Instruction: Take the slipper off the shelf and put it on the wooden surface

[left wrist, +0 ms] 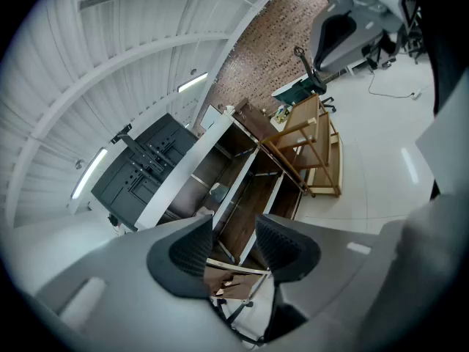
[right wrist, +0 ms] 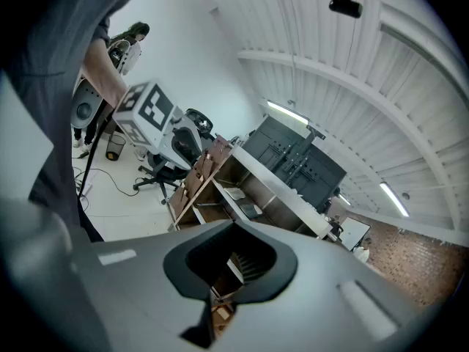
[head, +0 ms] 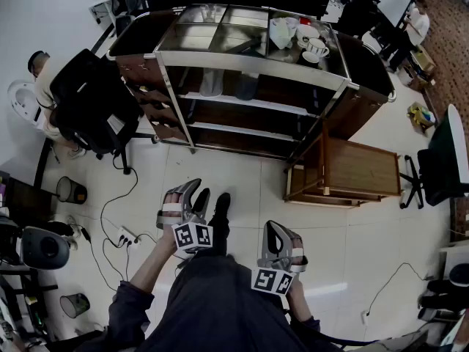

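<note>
Two grey slippers (head: 210,83) lie side by side on the upper shelf of the metal-framed shelf unit (head: 242,105), far ahead of me. A low wooden table (head: 360,169) stands on the floor at the unit's right end. My left gripper (head: 192,191) is held low over the white floor, its jaws apart with nothing between them. In the left gripper view the gripper (left wrist: 231,248) points at the shelf unit (left wrist: 245,178) and one slipper (left wrist: 218,191). My right gripper (head: 273,227) hangs beside it, pads together and empty, and in its own view the gripper (right wrist: 231,262) faces the shelf unit (right wrist: 242,193).
Cups (head: 314,44) and a white bag (head: 281,31) sit on the unit's top. A black chair with a jacket (head: 91,101) and a person stand at the left. Cables and a power strip (head: 124,237) lie on the floor, with bins (head: 71,190) nearby. Another chair (head: 440,160) stands at the right.
</note>
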